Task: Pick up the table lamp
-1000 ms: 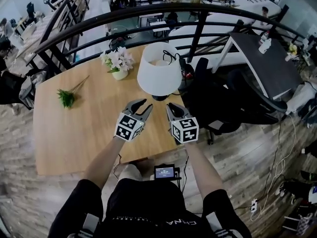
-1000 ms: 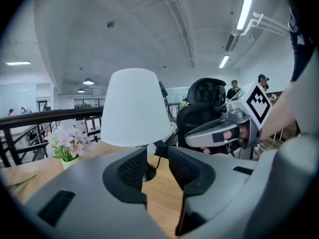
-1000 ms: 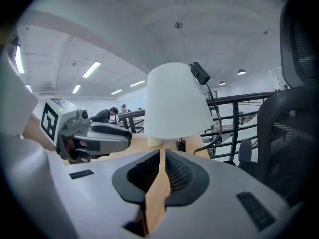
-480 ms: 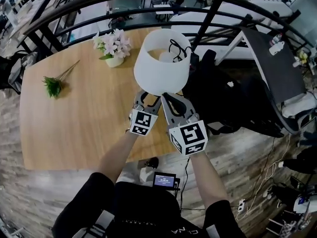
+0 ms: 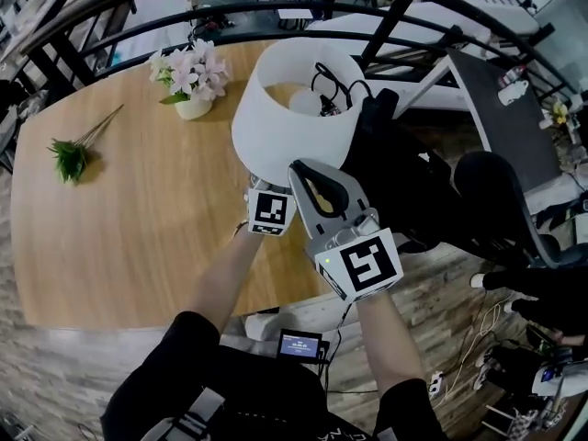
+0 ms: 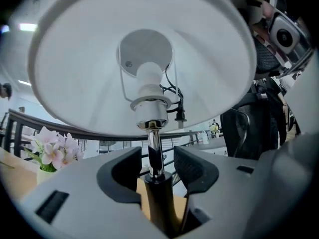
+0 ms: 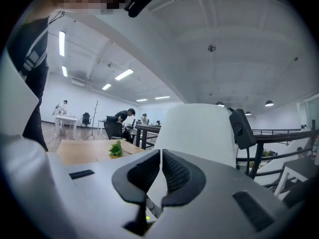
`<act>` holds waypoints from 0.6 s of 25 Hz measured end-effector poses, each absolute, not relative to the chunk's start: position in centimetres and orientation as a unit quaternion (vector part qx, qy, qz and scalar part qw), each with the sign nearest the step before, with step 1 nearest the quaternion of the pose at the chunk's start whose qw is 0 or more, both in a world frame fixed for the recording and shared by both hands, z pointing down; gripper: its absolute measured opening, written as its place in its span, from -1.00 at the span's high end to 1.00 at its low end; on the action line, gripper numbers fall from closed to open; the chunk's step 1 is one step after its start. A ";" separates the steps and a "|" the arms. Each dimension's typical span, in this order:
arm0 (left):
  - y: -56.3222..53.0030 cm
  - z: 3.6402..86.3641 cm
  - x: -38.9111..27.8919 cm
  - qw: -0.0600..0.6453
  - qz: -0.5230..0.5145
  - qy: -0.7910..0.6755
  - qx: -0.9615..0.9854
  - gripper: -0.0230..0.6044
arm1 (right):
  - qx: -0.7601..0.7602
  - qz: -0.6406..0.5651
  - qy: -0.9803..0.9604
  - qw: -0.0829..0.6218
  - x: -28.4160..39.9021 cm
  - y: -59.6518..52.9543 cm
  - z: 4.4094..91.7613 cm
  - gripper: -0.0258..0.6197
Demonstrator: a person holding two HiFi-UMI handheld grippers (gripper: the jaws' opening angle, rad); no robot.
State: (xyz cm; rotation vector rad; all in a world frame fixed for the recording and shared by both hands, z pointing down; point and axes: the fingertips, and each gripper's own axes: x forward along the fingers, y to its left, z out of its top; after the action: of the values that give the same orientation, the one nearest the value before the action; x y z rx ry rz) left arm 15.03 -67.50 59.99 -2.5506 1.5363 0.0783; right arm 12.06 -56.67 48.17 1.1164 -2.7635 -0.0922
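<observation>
At the far left of the wooden table a green sprig is lying flat, and further along, near the back edge by the black railing, a small pot of pale pink flowers is standing upright. The table lamp is sitting toward the table's right edge, its white shade leaning toward the camera in the head view and hiding the base, so whether the base is resting on the wood cannot be told. A black cord is looping out of the shade's open top. The left gripper is reaching in under the shade, pointing roughly level. Its jaws are opening, and the lamp's thin chrome stem is standing upright between them, with a sliver of space showing on either side, so the pads are not pressing on it. Below the chrome, the darker part of the stem is running down into the gripper's throat, while the bulb socket is hanging directly above. Just to the right, the right gripper is sitting beside the shade's lower edge with its jaws drawn almost together, leaving only a thin slit. The white shade is filling the view right behind them, and whether they are pinching its rim cannot be told. Further right, off the table, a black office chair is standing.
</observation>
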 end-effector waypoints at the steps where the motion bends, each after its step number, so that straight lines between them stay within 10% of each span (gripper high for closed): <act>1: -67.9 59.7 15.0 0.086 0.037 0.517 -0.851 0.32 | 0.371 -0.031 -0.925 0.074 12.1 -56.8 48.2 0.83; 8: -70.1 58.7 15.8 0.109 0.087 0.524 -0.840 0.35 | 0.364 -0.030 -0.929 0.056 12.3 -57.4 48.6 0.83; 15: -70.9 58.3 16.0 0.100 0.078 0.526 -0.841 0.80 | 0.380 -0.011 -0.924 0.043 12.7 -58.6 47.9 0.83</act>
State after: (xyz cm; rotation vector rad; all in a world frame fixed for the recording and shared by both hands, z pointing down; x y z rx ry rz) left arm 15.95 -70.85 58.26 -2.4871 1.5544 0.2298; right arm 12.68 -58.55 47.92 1.1631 -2.8251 -0.0334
